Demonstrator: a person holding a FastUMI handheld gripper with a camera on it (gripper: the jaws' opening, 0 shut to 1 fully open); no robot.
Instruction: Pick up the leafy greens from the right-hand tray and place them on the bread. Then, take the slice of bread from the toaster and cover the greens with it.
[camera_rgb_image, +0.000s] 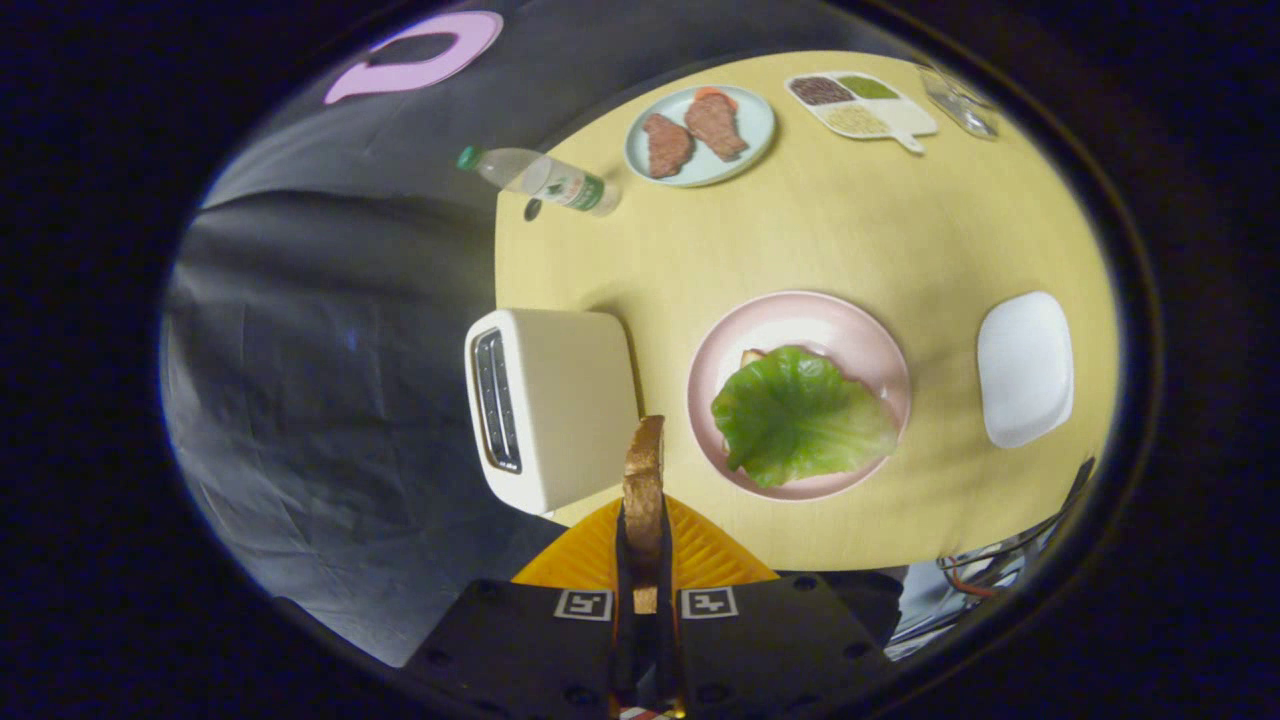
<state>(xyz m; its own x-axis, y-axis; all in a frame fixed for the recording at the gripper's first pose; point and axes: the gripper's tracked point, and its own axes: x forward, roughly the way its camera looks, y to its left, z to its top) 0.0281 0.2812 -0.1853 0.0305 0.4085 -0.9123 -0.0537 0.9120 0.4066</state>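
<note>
- The tool (645, 560) is clamped on a slice of bread (644, 490), both fingers pressing its flat sides; the slice stands on edge, brown crust upward, raised above the near edge of the tabletop (850, 230).
- Just left of the held slice stands a white toaster (550, 405), its slots facing left.
- Just right of the slice sits a pink plate (800, 320) with a green lettuce leaf (800, 415) spread over it; a small corner of another bread piece (752, 356) peeks out at the leaf's far left edge.
- Further right, well apart from the plate, lies a white tray (1025, 365).
- At the far side is a pale blue plate (700, 170) bearing two pieces of meat (690, 135).
- A water bottle (540, 180) lies on its side at the far left; its label is too small to read.
- At the far right lies a divided dish (905, 115) of grains, with a clear glass (960, 100) beside it.
</note>
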